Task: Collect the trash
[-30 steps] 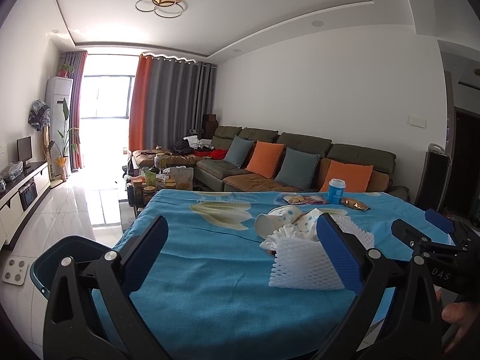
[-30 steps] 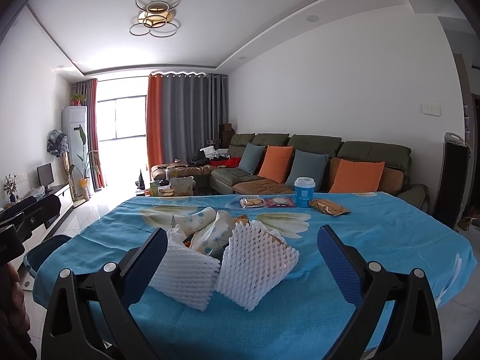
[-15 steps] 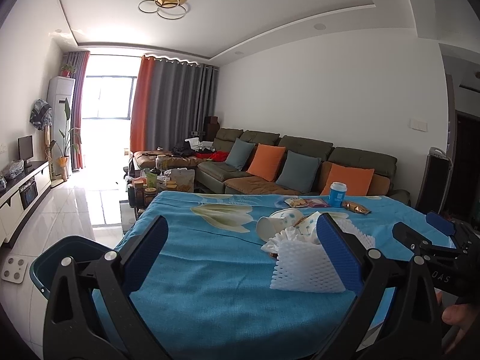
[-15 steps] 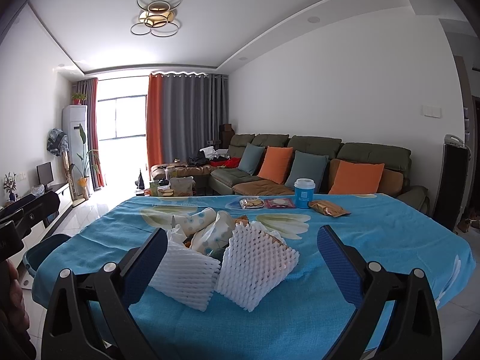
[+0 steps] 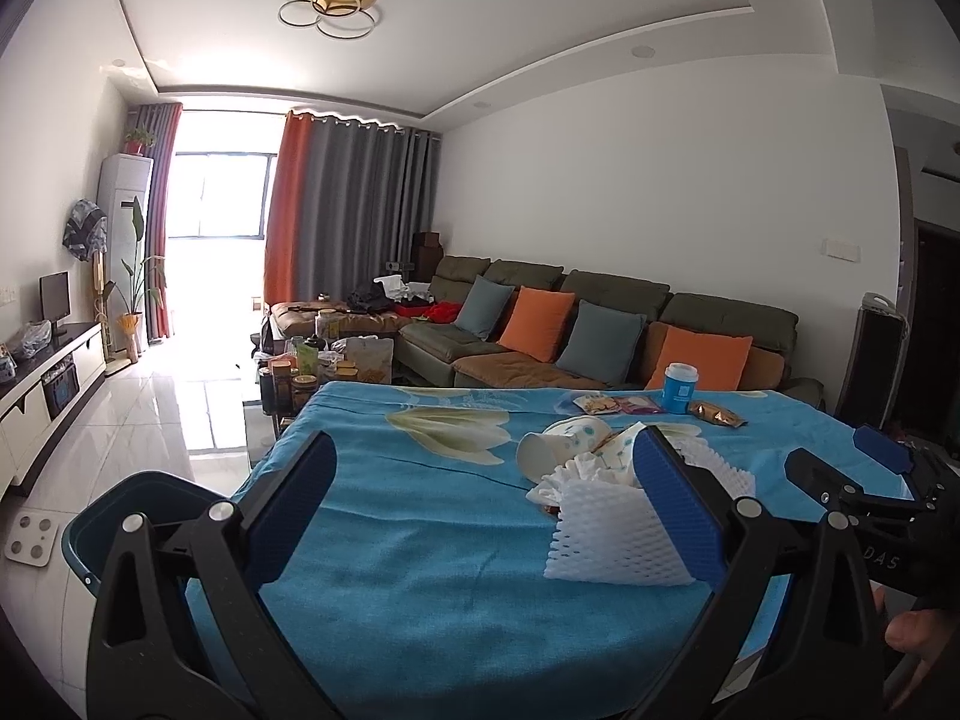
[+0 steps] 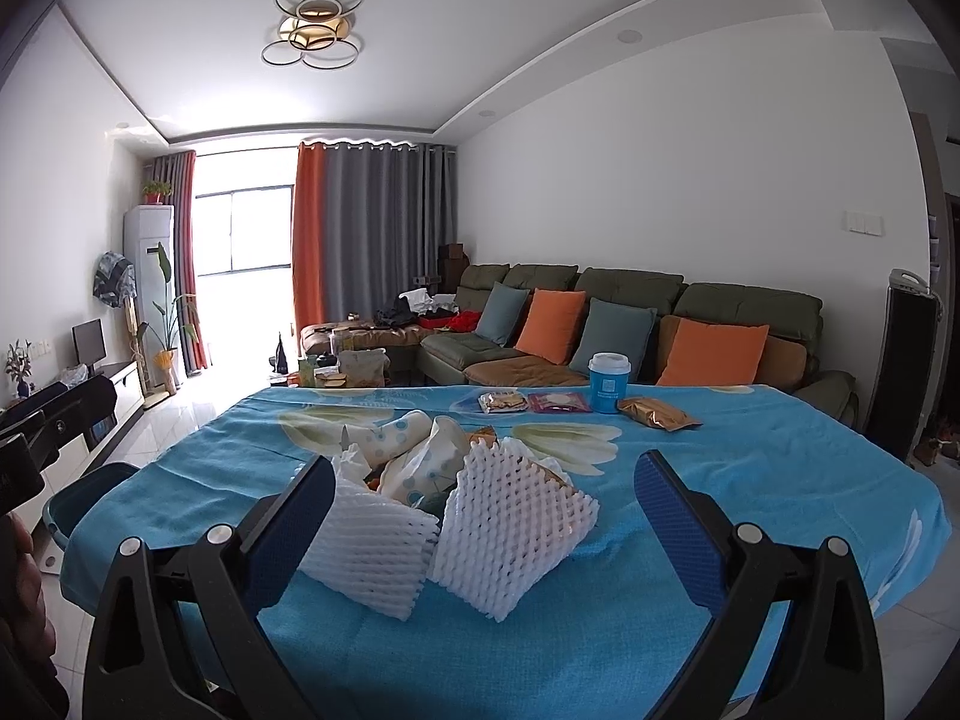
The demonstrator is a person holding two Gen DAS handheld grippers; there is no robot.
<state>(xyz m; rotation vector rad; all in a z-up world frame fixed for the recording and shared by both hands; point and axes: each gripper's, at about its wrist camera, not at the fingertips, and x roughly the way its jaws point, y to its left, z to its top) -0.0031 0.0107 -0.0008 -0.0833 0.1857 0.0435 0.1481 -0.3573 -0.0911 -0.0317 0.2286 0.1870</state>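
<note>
The task looks to be at its very start. The left claw (image 5: 486, 507) and the right claw (image 6: 485, 525) are both spread wide and hold nothing. The trash lies in one heap on the counter (image 6: 750, 480) with the blue cloth: two white foam nets (image 6: 504, 534), crumpled paper cups (image 6: 390, 441) and a plastic bag (image 6: 429, 462). Farther back stand a blue cup (image 6: 607, 383) and some snack packets (image 6: 657, 413). A dark bin (image 5: 120, 516) waits on the floor beside the left edge; I cannot see inside it. In my judgement, every piece is yet to be picked.
</note>
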